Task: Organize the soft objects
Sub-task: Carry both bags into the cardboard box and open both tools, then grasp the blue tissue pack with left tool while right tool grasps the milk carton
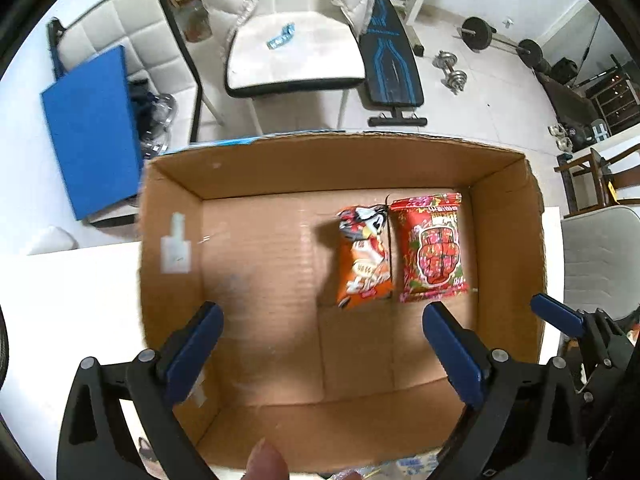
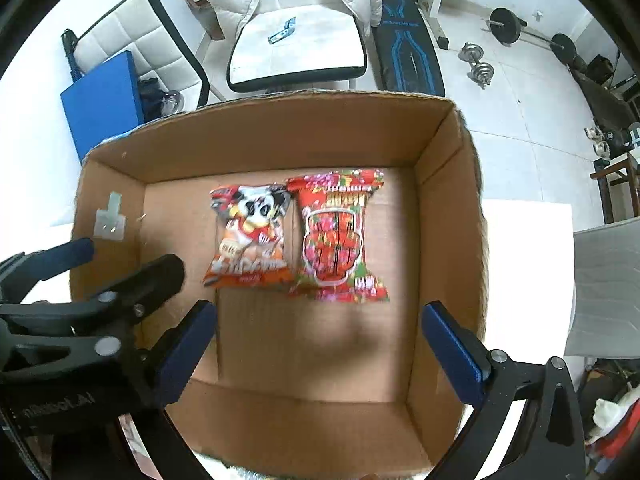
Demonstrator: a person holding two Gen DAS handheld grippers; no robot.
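While both tools hang spread and empty, left gripper at lower left, cardboard box centre: orange snack packet touching red snack packet, seemingly packed tidily; right gripper beyond.

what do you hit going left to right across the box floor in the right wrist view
left gripper reaching in at the left wall → orange snack bag → red snack bag right beside it → bare cardboard → right wall of the cardboard box
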